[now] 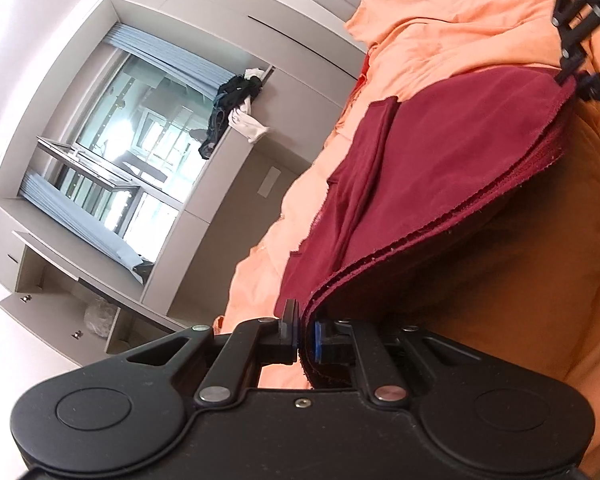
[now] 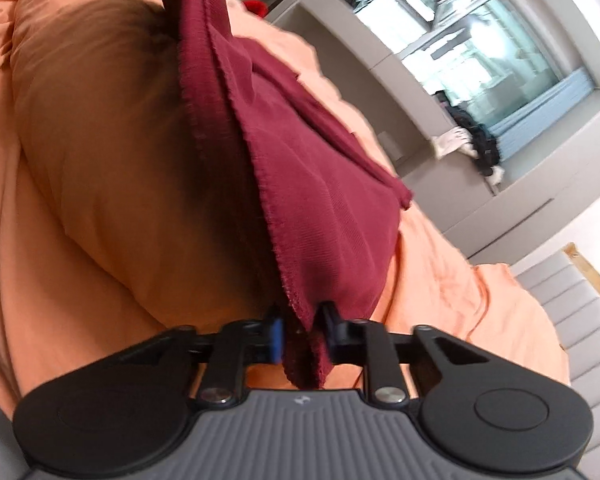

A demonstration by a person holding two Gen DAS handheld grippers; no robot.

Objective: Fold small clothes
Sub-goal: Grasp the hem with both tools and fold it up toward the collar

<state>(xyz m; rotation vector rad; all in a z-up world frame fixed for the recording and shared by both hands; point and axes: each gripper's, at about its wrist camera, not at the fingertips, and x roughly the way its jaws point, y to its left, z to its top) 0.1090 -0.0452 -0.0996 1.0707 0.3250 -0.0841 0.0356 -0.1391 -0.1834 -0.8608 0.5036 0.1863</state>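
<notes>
A dark red garment [image 1: 440,160] hangs stretched above the orange bedding [image 1: 460,12], with its raw hem running between my two grippers. My left gripper [image 1: 302,336] is shut on one end of that hem, the fabric pinched between its pads. At the upper right of the left wrist view, my right gripper [image 1: 572,72] holds the other end. In the right wrist view the dark red garment [image 2: 324,208] droops away from my right gripper [image 2: 302,336], whose pads are closed on a bunched corner of it. The garment casts a shadow on the orange bedding [image 2: 80,160].
Beyond the bed stands a grey wall unit with a window [image 1: 120,140]. Dark and white clothes [image 1: 236,108] lie piled on its ledge. A grey padded headboard [image 2: 572,312] borders the bed, and a small red item [image 2: 256,4] lies at its far edge.
</notes>
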